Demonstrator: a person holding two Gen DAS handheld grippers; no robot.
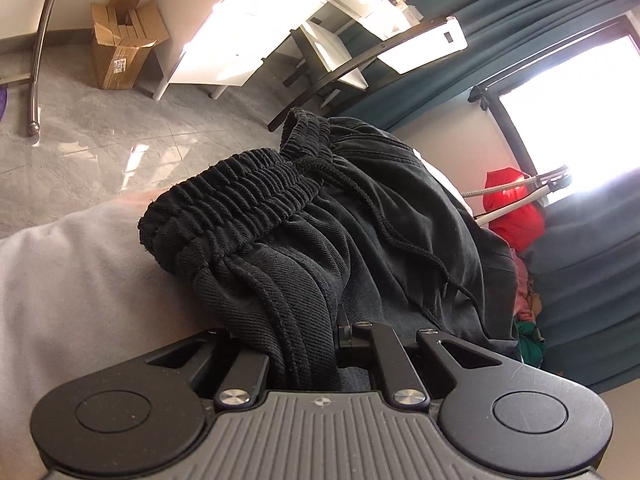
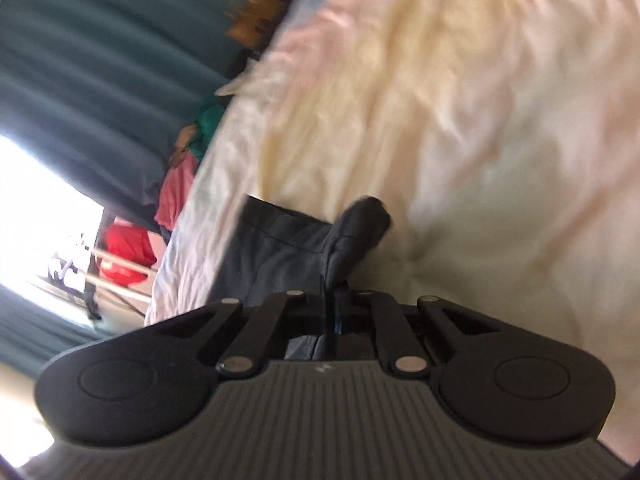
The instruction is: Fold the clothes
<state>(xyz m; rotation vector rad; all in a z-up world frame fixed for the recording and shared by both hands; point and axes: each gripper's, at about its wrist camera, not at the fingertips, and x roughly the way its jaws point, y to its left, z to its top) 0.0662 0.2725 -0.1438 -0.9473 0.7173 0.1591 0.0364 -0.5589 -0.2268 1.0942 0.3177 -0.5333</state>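
Observation:
Dark charcoal shorts [image 1: 360, 220] with a ribbed elastic waistband [image 1: 240, 192] and a black drawstring [image 1: 404, 240] lie bunched on the pale bed sheet [image 1: 80, 280]. My left gripper [image 1: 320, 344] is shut on a fold of the shorts just below the waistband; cloth hides the fingertips. In the blurred right wrist view, my right gripper [image 2: 332, 296] is shut on another part of the same dark shorts [image 2: 288, 248], lifted a little off the cream sheet [image 2: 460, 120].
Past the bed edge is grey tiled floor [image 1: 120, 140] with a cardboard box [image 1: 124, 40], a white desk [image 1: 248, 28] and a chair. Teal curtains [image 1: 520, 8] and a bright window stand behind. Red cloth [image 1: 512, 208] and other coloured clothes [image 2: 180, 184] pile beside the bed.

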